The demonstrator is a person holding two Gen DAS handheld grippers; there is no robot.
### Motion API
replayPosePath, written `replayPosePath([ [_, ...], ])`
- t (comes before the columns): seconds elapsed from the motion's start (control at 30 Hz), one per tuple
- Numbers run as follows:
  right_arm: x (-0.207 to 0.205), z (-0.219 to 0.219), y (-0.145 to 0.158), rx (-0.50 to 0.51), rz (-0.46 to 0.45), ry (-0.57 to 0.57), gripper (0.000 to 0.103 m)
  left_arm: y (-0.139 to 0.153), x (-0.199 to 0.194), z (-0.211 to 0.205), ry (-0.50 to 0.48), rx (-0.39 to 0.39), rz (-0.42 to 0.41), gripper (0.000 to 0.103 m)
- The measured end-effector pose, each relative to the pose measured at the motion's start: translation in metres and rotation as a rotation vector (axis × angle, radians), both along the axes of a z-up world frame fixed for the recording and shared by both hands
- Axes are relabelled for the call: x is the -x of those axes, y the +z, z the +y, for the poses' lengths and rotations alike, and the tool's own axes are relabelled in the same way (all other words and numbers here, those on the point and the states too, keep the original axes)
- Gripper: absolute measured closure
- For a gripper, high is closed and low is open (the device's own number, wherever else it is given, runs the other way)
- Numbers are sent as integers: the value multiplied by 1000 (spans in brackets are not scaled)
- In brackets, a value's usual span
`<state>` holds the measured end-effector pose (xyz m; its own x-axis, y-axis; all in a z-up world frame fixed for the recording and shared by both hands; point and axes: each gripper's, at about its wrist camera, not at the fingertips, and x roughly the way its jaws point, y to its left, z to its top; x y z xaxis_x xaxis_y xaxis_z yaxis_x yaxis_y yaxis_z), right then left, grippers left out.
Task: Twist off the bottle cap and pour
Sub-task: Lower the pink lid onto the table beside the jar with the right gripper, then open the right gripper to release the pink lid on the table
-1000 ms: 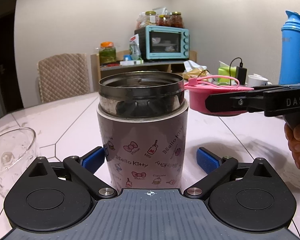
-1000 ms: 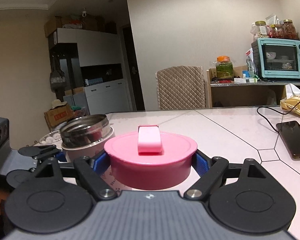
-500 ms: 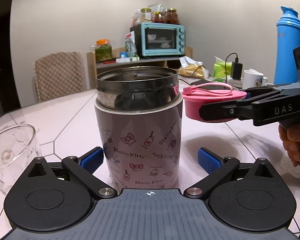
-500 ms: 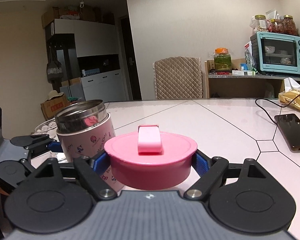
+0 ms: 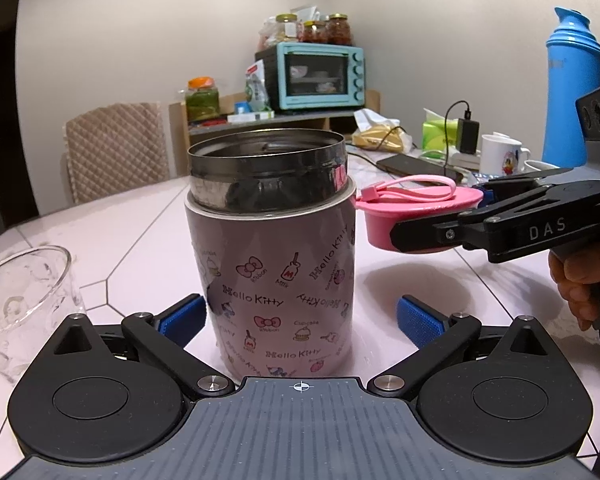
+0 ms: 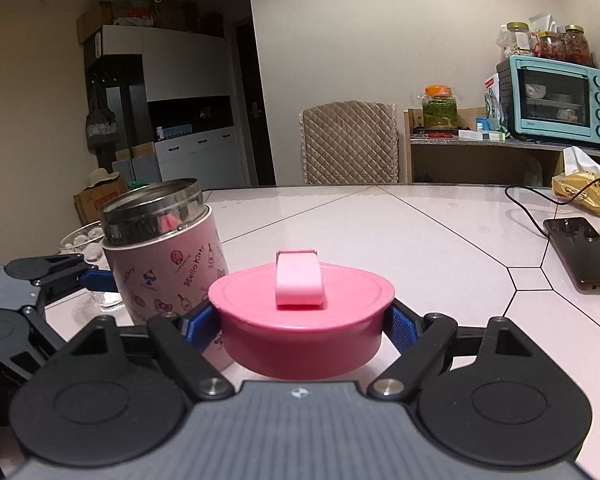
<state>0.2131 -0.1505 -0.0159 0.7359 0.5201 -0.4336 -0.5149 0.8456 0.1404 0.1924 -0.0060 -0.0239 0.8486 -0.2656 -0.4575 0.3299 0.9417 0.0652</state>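
Note:
A pink Hello Kitty food jar [image 5: 276, 264] stands upright on the table, its steel mouth uncovered. My left gripper [image 5: 300, 314] is open around the jar's base, with the right pad clearly off the wall. The jar [image 6: 168, 256] also shows at the left of the right wrist view. My right gripper [image 6: 300, 322] is shut on the jar's pink cap [image 6: 300, 300], whose strap lies on top. It holds the cap [image 5: 415, 208] in the air, just right of the jar's rim. A clear glass [image 5: 24, 292] stands left of the jar.
A phone [image 6: 579, 252] on a black cable lies on the table at the right. A blue thermos [image 5: 575, 92] and a white mug [image 5: 499, 154] stand at the back right. A quilted chair [image 6: 347, 144] is behind the table. A hand [image 5: 579, 280] holds the right gripper's handle.
The left jaws have spread slightly wider around the jar. The right gripper, still shut on the cap, has sunk a little beside the jar's rim.

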Motion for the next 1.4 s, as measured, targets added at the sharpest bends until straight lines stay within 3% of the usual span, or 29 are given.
replayPosePath([
  [1.4,-8,7,-12,99,81,-54,17,0,7,-4,-17,-7,12,0],
])
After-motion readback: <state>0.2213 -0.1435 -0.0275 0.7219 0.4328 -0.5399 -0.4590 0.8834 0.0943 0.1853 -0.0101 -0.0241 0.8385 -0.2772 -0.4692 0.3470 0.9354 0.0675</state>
